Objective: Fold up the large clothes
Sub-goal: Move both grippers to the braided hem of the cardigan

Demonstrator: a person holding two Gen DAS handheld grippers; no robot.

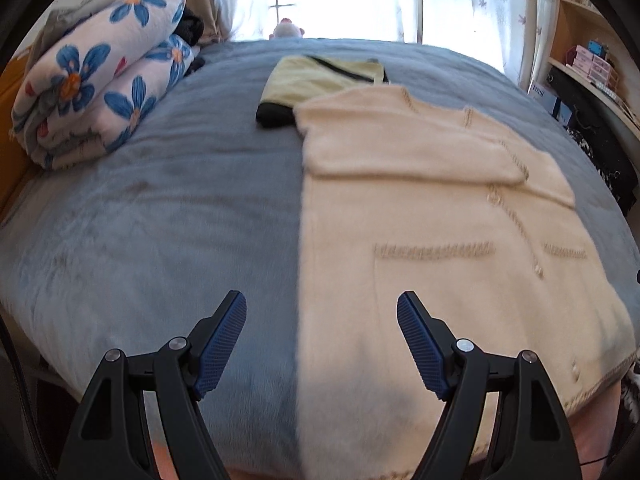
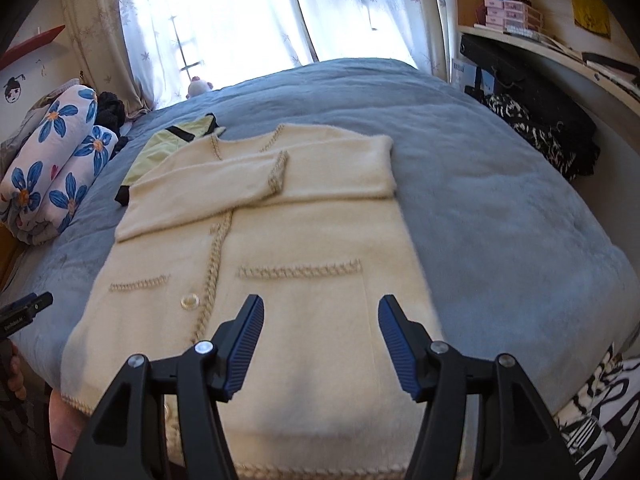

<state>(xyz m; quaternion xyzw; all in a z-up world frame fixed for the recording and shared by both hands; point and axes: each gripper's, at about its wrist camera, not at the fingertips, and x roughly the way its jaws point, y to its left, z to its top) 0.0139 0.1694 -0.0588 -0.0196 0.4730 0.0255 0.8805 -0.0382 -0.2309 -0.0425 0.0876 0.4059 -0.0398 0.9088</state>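
A cream fuzzy cardigan (image 1: pixel 432 216) (image 2: pixel 280 248) with beige braided trim lies flat on the blue bed cover, both sleeves folded across its chest. My left gripper (image 1: pixel 322 304) hangs open above the cardigan's left edge, where cream meets blue, with nothing between its fingers. My right gripper (image 2: pixel 321 308) hovers open over the lower right part of the cardigan, near its pocket trim, also empty. The left gripper's body shows at the left edge of the right wrist view (image 2: pixel 24 312), held by a hand.
A folded yellow-green garment with black trim (image 1: pixel 320 80) (image 2: pixel 160 148) lies just beyond the collar. A rolled blue-flowered quilt (image 1: pixel 96 88) (image 2: pixel 56 160) sits at the far left. Shelves and black-and-white cloth (image 2: pixel 536 136) stand right of the blue bed (image 2: pixel 500 208).
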